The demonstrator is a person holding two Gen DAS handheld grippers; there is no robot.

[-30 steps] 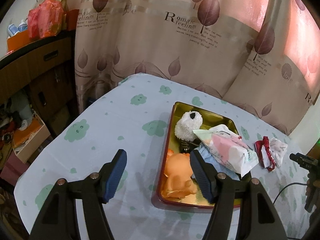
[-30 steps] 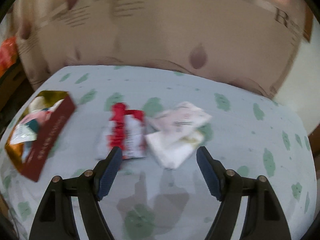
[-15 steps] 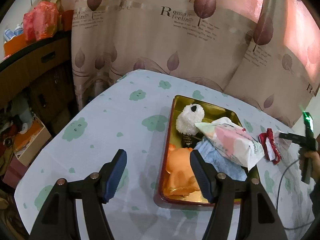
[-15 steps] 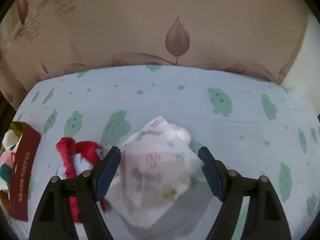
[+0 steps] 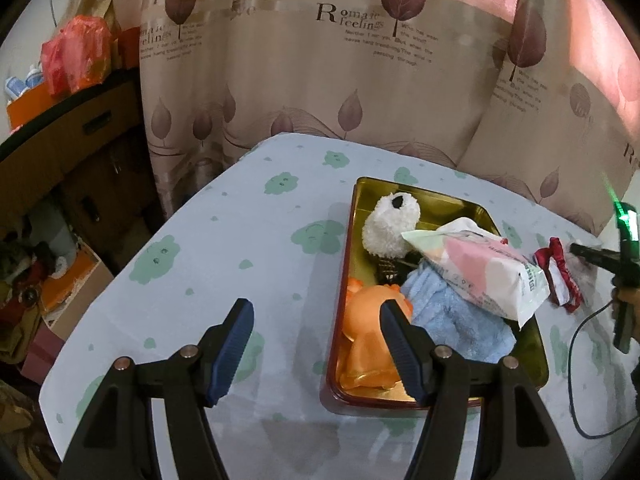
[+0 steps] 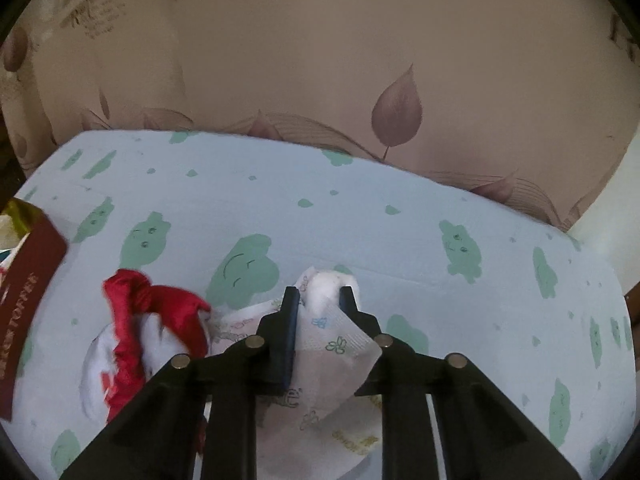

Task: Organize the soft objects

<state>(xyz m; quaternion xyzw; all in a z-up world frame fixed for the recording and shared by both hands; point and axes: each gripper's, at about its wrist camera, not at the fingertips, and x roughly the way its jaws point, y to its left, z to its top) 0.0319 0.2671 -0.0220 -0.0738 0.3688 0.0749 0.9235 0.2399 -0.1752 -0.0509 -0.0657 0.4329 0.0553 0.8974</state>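
Right gripper [image 6: 319, 300] just clamped its fingers on the white printed tissue pack [image 6: 324, 360], lying on the surface right of the tin tray [image 6: 28, 280] reading "TOFFEE", touching the red-and-white bundle [image 6: 136, 320]. Left gripper [image 5: 316, 344], fingers wide apart, empty, hovers beside the tray. Curtain [image 5: 360, 60] reads "Feelings".

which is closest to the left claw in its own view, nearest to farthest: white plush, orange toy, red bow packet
1. orange toy, in the tray's near end, right beside the left claw's right-hand finger.
2. white plush, at the tray's far end.
3. red bow packet, outside the tray, far right on the table.
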